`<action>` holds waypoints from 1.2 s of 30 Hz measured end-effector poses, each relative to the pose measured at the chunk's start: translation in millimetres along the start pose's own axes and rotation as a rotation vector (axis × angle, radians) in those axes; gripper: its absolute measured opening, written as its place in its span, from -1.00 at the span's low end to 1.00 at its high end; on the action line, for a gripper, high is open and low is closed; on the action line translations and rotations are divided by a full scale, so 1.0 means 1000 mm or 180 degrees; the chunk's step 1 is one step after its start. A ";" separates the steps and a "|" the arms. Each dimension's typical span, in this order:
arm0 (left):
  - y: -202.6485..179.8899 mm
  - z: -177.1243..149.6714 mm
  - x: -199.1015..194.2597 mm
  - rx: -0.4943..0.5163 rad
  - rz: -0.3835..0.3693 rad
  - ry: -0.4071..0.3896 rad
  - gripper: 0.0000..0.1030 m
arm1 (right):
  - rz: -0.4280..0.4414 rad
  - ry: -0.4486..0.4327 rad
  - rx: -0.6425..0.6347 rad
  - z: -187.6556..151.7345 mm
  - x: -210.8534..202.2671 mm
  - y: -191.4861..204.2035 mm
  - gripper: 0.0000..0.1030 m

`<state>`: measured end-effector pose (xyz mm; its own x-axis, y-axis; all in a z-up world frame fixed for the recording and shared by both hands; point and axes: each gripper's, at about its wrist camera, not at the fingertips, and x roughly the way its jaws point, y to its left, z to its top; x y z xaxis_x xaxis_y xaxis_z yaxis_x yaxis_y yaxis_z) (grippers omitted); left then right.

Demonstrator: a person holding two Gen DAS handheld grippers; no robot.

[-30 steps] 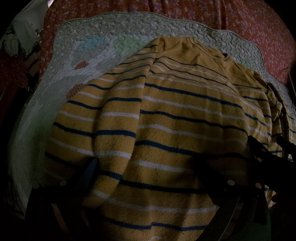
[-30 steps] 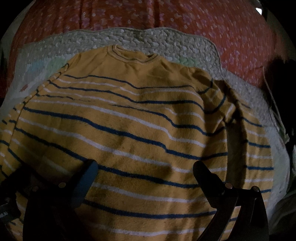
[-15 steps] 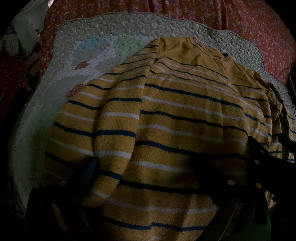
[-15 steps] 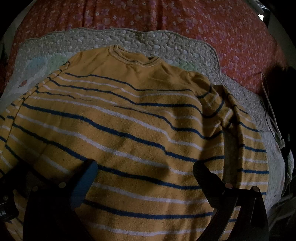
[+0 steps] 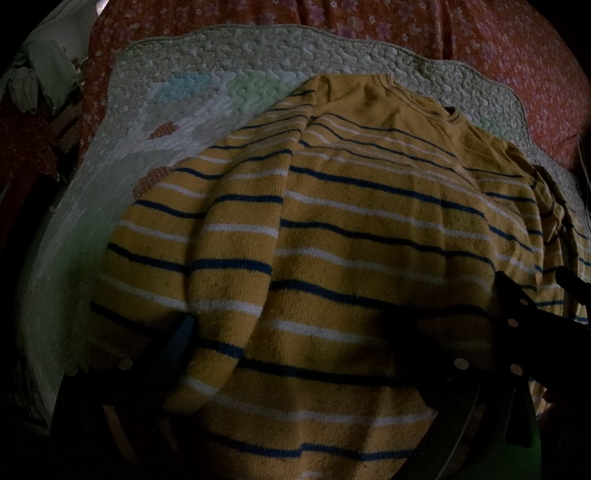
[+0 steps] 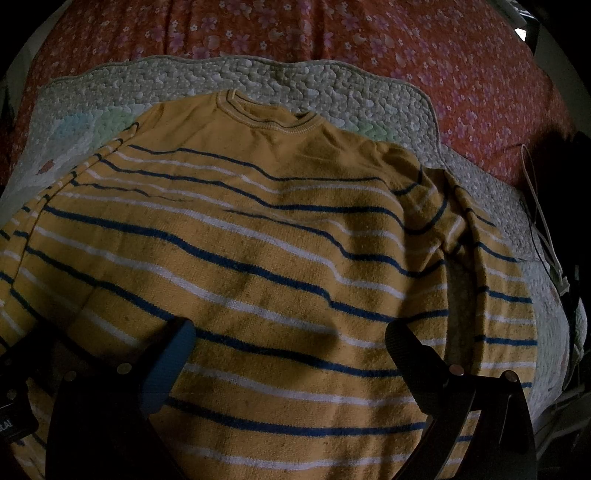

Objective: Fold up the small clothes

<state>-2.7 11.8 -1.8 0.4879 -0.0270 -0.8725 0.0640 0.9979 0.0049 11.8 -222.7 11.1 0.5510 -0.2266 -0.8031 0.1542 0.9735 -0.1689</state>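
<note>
Bedroom at home; floral bedspread (image 6: 369,40), quilted mat (image 6: 332,88)

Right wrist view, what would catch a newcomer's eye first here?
A yellow sweater with blue and white stripes fills the middle, spread on a pale quilted mat. Behind the mat lies a red floral bedspread. The right claw stands open over the sweater's lower part.

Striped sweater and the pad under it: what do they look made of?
Striped sweater: looks like soft knit, maybe cotton or wool blend; ribbed collar, fuzzy matte surface with visible stitch grain. Pad: looks like quilted fabric, puffy stitched pebble pattern, scalloped bound edge.
</note>
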 end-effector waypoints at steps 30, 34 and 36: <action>0.006 -0.014 -0.055 -0.0114 -0.0036 -0.0281 1.00 | 0.0459 -0.0272 0.0525 -0.038 -0.043 -0.128 0.69; 0.002 -0.022 -0.070 -0.0066 -0.0141 -0.0400 1.00 | 0.0479 0.0111 0.0665 -0.086 -0.049 -0.172 0.66; -0.001 -0.023 -0.072 -0.0044 -0.0218 -0.0401 1.00 | 0.0554 0.0290 0.0665 -0.110 -0.049 -0.174 0.60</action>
<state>-57.9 13.8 49.3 0.5883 -0.1013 -0.8022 0.0892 0.9942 -0.0601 -131.7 -378.0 17.2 0.5096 -0.0437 -0.8593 0.2346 0.9679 0.0899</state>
